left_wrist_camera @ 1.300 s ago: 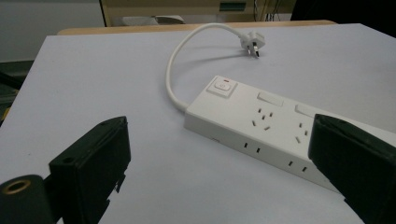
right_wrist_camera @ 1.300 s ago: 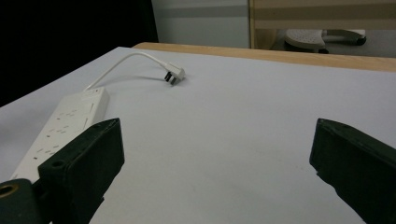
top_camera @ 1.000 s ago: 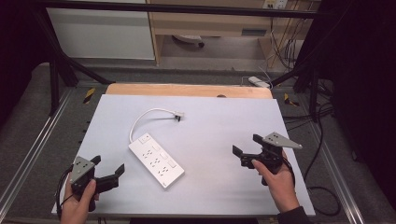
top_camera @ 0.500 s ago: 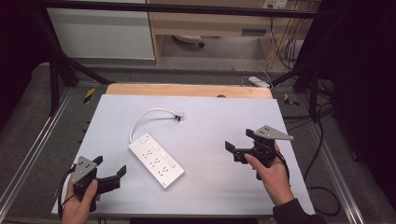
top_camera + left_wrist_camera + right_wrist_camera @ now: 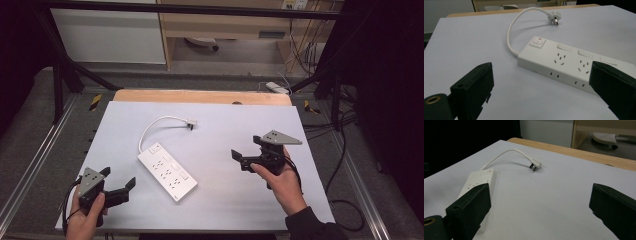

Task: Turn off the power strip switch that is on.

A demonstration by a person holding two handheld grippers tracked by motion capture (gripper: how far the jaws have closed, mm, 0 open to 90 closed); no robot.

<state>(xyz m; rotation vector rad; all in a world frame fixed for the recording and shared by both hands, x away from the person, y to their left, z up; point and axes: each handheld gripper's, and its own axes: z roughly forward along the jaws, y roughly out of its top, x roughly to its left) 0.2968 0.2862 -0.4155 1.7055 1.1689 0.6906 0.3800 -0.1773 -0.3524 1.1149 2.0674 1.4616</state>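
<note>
Between spread fingers [image 5: 131, 183]: power strip [image 5: 167, 171]

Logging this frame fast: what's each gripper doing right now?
Left gripper: open, holding nothing, near the white plastic power strip.
Right gripper: open, holding nothing, above the pale table.

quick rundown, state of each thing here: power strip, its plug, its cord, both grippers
power strip: lying flat on the table, sockets up, nothing plugged in
plug: unplugged, lying on the table
cord: loose, curved in an arc from strip to plug
left gripper: open, holding nothing
right gripper: open, holding nothing
</note>
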